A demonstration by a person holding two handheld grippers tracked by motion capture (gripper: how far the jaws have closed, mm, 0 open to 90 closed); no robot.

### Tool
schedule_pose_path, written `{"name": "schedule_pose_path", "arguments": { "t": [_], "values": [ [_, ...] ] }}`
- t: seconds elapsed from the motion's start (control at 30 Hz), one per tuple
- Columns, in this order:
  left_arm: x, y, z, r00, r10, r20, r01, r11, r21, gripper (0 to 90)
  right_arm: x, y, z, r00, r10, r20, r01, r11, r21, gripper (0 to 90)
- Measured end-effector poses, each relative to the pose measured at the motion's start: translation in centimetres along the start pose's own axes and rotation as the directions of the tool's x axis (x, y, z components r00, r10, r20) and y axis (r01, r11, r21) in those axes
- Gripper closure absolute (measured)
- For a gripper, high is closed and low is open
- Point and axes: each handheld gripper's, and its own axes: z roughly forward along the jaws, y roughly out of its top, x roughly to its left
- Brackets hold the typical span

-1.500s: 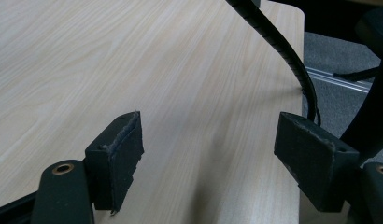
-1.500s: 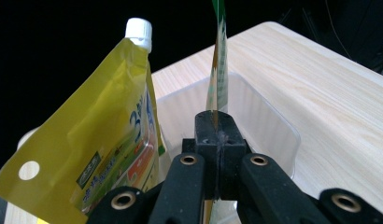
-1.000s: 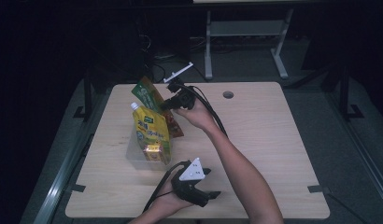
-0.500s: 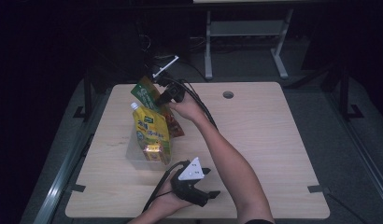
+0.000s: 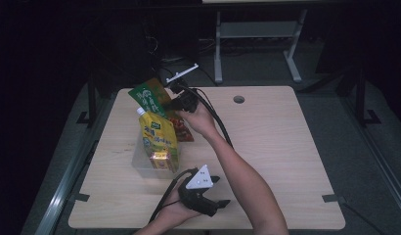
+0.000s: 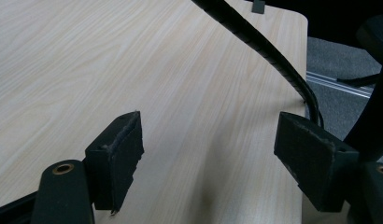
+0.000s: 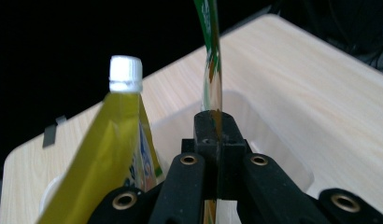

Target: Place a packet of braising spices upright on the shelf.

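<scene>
My right gripper (image 5: 170, 104) (image 7: 213, 128) is shut on the edge of a green packet (image 5: 149, 97) (image 7: 211, 56). It holds the packet upright over the far end of a clear plastic bin (image 5: 140, 164) (image 7: 262, 114). Its jaws have just been closing with the packet between them. A yellow pouch (image 5: 159, 138) (image 7: 116, 140) with a white cap (image 7: 125, 73) stands in the bin, just left of the packet. My left gripper (image 5: 219, 191) (image 6: 208, 154) lies on the table near its front edge, open, with bare wood between its pads (image 6: 117, 154).
A red packet (image 5: 183, 128) lies flat on the wooden table (image 5: 277, 142) behind the bin, under my right hand. The right gripper's cable (image 5: 219, 125) (image 6: 255, 42) trails along the forearm. A round hole (image 5: 238, 99) sits near the table's far edge.
The right hand has shifted only slightly, still holding the green packet upright over the bin. The left gripper has not moved.
</scene>
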Motion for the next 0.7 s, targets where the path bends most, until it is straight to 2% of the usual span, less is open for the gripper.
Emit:
{"name": "schedule_pose_path", "arguments": {
  "t": [0.07, 0.13, 0.27, 0.4, 0.57, 0.7],
  "values": [
    [0.0, 0.0, 0.0, 1.0000, 0.000, 0.003, 0.000, 1.0000, 0.001, 23.1, 0.0, 0.1, -0.1, 1.0000, 0.000, 0.001, 0.000, 0.999, -0.035, 89.4],
    [0.0, 0.0, -0.1, 1.0000, 0.002, 0.001, -0.002, 1.0000, 0.002, 22.9, -0.2, 0.0, -0.2, 0.9993, 0.026, -0.028, -0.028, 0.996, -0.083, 89.4],
    [0.0, -0.2, -0.2, 1.0000, 0.007, 0.003, -0.007, 1.0000, 0.005, 22.9, -0.2, -0.6, 0.4, 0.9992, 0.026, -0.030, -0.029, 0.991, -0.128, 89.4],
    [0.1, -0.4, -0.2, 0.9999, 0.009, 0.008, -0.009, 0.9999, 0.010, 22.9, -0.4, -1.0, 1.3, 0.9974, 0.054, -0.048, -0.060, 0.988, -0.145, 89.4],
    [0.2, -0.4, -0.2, 0.9998, 0.017, 0.008, -0.017, 0.9998, 0.014, 23.0, -0.7, -2.1, 2.3, 0.9978, 0.060, -0.028, -0.064, 0.988, -0.140, 89.4],
    [0.1, -0.5, -0.1, 0.9998, 0.019, 0.001, -0.019, 0.9997, 0.014, 23.0, -1.5, -3.1, 2.2, 0.9944, 0.103, -0.023, -0.105, 0.978, -0.182, 89.4]
  ]
}}
